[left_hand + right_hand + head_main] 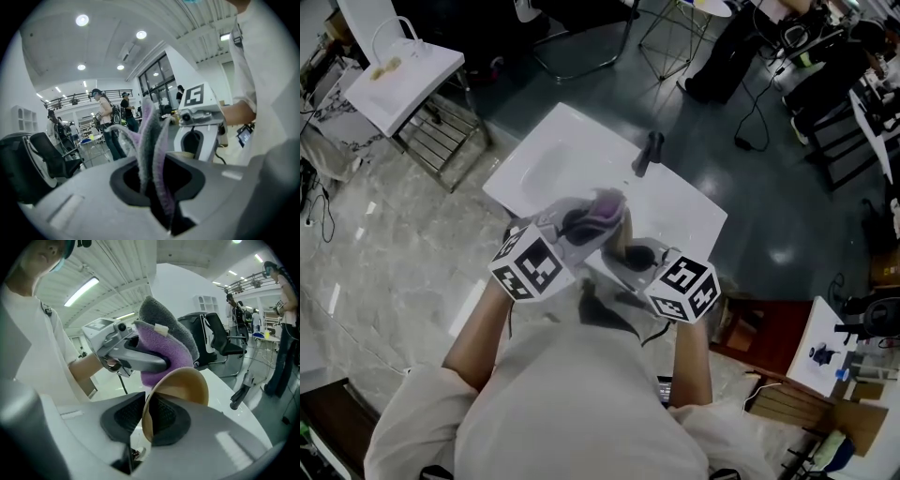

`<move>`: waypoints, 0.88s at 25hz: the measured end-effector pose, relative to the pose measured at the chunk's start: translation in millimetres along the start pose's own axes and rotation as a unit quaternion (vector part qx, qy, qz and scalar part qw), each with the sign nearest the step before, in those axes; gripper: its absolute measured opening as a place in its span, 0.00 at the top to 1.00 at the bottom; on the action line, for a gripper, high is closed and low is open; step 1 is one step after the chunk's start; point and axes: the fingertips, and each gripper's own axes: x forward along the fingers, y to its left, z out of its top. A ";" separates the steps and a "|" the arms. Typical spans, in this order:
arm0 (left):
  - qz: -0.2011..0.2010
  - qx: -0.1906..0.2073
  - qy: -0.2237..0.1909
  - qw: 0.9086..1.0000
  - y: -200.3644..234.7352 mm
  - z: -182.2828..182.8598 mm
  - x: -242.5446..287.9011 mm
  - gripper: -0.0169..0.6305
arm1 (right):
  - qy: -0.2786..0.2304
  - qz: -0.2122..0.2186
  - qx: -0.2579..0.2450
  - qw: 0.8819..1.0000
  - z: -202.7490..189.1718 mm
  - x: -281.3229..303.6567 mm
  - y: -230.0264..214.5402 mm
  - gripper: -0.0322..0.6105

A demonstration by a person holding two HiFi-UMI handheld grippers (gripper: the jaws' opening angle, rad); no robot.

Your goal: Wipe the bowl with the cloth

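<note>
Right tongs (144, 419) clamp bowl (180, 386); faucet (241, 393) beyond.

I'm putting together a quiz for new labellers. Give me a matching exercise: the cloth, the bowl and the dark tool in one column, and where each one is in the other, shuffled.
Things:
1. cloth
2. bowl
3. dark tool

Places:
A. lying on the white table
B. pinched in the left claw
C. rim clamped in the right claw

Pairs: 1-B, 2-C, 3-A
</note>
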 end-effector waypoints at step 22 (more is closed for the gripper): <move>-0.149 -0.226 -0.072 0.960 12.9 -45.0 -7.3 0.87 | -0.072 0.193 0.017 0.978 10.3 -12.7 52.2 0.88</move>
